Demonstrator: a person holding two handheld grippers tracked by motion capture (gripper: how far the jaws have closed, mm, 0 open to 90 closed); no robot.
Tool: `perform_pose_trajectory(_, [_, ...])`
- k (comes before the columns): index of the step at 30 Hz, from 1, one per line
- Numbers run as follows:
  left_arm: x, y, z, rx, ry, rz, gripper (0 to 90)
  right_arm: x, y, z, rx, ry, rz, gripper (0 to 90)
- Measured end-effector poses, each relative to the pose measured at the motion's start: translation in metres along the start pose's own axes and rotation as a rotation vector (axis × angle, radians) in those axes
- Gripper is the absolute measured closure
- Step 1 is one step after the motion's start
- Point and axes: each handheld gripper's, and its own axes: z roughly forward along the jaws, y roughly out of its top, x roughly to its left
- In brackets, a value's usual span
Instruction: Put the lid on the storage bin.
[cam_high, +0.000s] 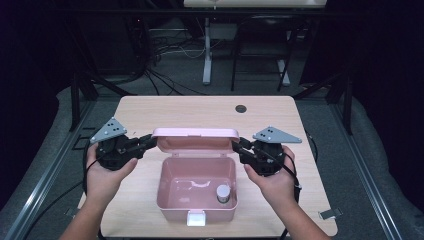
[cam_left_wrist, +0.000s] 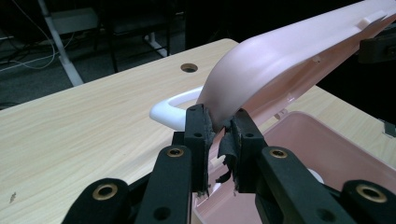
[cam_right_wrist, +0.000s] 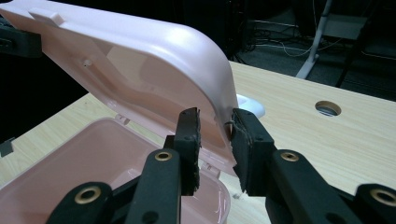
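— While the pink box (cam_high: 196, 192) stands near the front edge of the table (cam_high: 150, 112), where is its lid (cam_high: 196, 139)?

— It is raised at the back, tilted over the open box. The left gripper (cam_high: 148, 141) pinches the left end of the lid; in the left gripper view both pads touch it.

— And the right gripper (cam_high: 239, 146)?

— Its jaws stand around the right end of the lid. One pad touches the outside, the other stands a little apart inside, so it is released.

— Something inside the box?

— A small jar (cam_high: 223, 192) with a pale cap, in the right front corner. A white latch (cam_high: 195, 218) is on the front wall.
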Motion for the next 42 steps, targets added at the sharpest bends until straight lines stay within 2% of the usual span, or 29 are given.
perform_pose_trajectory(42, [-0.012, -0.019, -0.015, 0.017, -0.036, 0.011, 78.7, 0.006, -0.014, -0.012, -0.01, 0.043, 0.008, 71.9])
